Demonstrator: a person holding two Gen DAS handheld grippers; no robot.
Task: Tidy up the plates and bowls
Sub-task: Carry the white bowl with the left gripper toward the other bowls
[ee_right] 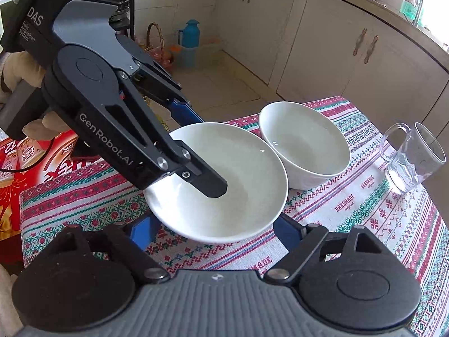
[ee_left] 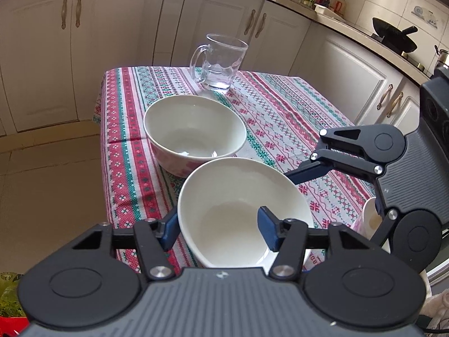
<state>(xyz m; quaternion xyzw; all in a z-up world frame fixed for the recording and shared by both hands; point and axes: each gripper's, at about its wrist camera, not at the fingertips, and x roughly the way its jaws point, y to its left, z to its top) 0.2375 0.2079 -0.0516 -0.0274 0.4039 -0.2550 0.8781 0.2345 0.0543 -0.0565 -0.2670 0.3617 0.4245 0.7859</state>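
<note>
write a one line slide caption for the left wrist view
Left claw pinches the rim of a tilted white bowl beside a second bowl and glass mug on a patterned tablecloth.

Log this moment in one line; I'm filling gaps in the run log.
left gripper: shut on near bowl wall, bowl tilted | right gripper: open, close to near bowl | far bowl, glass mug: on tablecloth

Table (ee_right: 364,219) w/ cloth: bowl (ee_right: 304,146), mug (ee_right: 409,160)
</note>
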